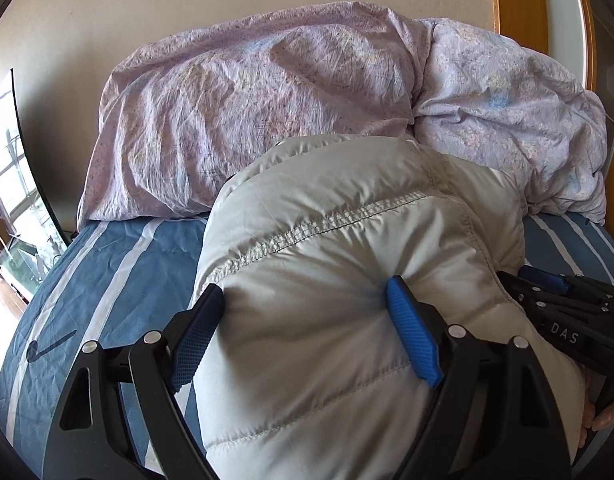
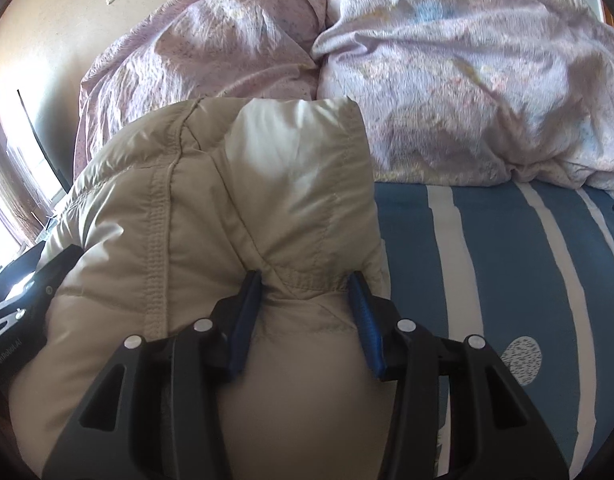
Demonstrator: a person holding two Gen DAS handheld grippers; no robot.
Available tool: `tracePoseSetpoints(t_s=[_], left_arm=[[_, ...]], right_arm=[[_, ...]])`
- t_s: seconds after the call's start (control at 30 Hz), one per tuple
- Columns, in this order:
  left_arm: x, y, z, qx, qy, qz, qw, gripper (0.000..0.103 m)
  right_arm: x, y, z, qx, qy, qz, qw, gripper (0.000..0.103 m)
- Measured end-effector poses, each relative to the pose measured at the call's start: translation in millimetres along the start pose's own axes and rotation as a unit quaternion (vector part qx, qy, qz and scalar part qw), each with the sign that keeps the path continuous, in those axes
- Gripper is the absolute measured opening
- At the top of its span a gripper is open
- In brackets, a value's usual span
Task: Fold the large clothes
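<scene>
A puffy beige down jacket (image 1: 327,264) is bunched on the blue striped bedsheet (image 1: 107,280), near the bed's middle, before the heaped lilac duvet (image 1: 267,92). Its padding is pinched by the left gripper (image 1: 307,304); a narrower gathered fold is clamped by the right gripper (image 2: 305,300).

Right gripper (image 2: 305,300) fingers (image 2: 243,320) pinch beige puffer jacket (image 2: 211,200) over striped bedsheet (image 2: 487,260).

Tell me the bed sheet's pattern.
Blue with white stripes; the bed sheet shows best in the right wrist view.
</scene>
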State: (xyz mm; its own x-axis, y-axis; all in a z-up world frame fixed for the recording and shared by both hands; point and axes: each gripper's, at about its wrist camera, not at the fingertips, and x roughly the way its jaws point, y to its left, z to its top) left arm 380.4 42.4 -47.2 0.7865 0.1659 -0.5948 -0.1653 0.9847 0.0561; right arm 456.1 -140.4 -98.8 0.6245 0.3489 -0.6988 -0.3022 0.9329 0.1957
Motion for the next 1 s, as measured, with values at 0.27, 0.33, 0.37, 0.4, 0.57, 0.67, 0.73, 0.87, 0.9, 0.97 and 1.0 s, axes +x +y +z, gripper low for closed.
tracePoseSetpoints(t_s=[0.27,0.33,0.37,0.4,0.57,0.67,0.73,0.87,0.9,0.97,1.0], left_arm=[[-25,14,-3,-0.005,-0.018,-0.008,0.9998,0.099],[-49,21,-9,0.000,-0.027,-0.005,0.9996,0.102],[-56,23,-12,-0.002,-0.023,-0.008,0.9997,0.102],[-64,26,-15,-0.006,-0.016,-0.012,0.9998,0.102],[-109,31,-49,-0.008,0.006,-0.024,0.9996,0.102],[-130,30,-73,-0.004,0.023,-0.029,0.9993,0.102],[-142,29,-86,0.004,0.027,-0.020,0.9994,0.102],[-160,25,-110,0.016,0.040,-0.008,0.9991,0.102],[-163,24,-115,0.017,0.046,-0.008,0.9988,0.102],[-166,22,-123,0.017,0.058,-0.008,0.9982,0.102],[-167,21,-127,0.018,0.063,-0.007,0.9978,0.102]], right_arm=[[-36,-9,-10,0.033,-0.021,-0.001,0.999,0.069],[-71,-6,-23,0.026,-0.042,-0.016,0.999,0.087],[-83,-5,-30,0.022,-0.049,-0.020,0.998,0.093],[-101,0,-40,0.014,-0.055,-0.027,0.998,0.098],[-145,19,-85,-0.010,-0.033,-0.070,0.997,0.101],[-165,25,-111,-0.008,-0.027,-0.082,0.996,0.101],[-179,26,-126,-0.005,-0.032,-0.086,0.996,0.101],[-199,29,-146,0.007,-0.038,-0.103,0.994,0.101],[-203,30,-150,0.007,-0.039,-0.106,0.994,0.101],[-211,33,-158,0.007,-0.042,-0.117,0.992,0.101],[-214,35,-161,0.006,-0.041,-0.118,0.992,0.101]])
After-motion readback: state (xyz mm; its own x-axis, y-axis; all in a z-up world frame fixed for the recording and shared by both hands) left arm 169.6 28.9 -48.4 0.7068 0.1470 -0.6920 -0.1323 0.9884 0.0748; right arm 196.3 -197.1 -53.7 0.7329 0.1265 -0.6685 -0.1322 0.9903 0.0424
